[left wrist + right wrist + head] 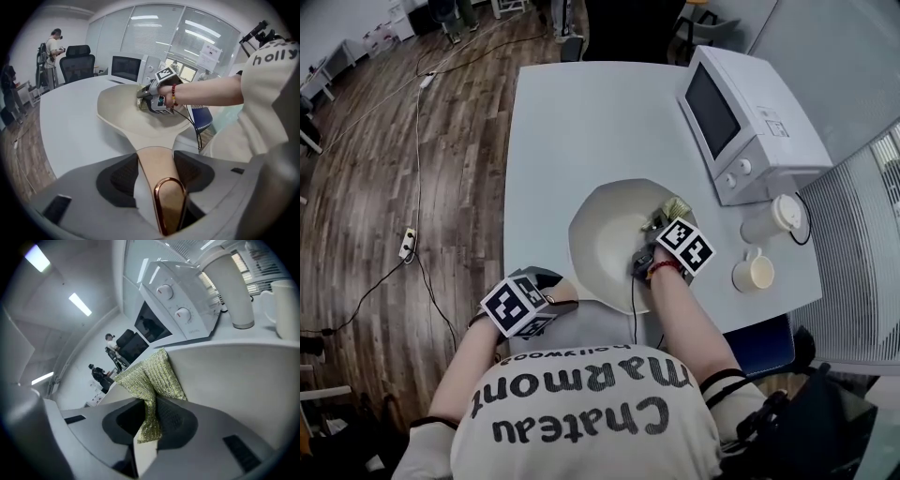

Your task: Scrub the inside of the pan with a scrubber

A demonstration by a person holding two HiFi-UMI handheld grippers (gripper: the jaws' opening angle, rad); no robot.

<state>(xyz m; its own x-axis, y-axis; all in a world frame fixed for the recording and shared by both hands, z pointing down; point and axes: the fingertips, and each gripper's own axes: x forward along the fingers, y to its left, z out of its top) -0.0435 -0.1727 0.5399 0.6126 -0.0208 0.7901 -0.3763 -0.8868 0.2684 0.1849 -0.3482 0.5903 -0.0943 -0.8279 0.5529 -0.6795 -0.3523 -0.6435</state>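
Note:
A cream pan (602, 246) sits on the white table (544, 141), its handle (157, 174) pointing toward me. My left gripper (158, 180) is shut on that handle near the table's front edge; in the head view it (555, 292) is at the pan's lower left. My right gripper (149, 422) is shut on a green-gold mesh scrubber (151, 377), which is pressed against the pan's inner wall (234, 376). In the head view this gripper (660, 225) is over the pan's right side, with the scrubber (675, 206) by the rim. The left gripper view shows the right gripper (151, 97) inside the pan (123, 115).
A white microwave (750, 117) stands at the table's back right. A lidded white cup (773, 217) and a cream mug (755, 272) stand right of the pan. A cable (632, 309) runs from the right gripper across the pan. People and a chair (77, 65) are far behind.

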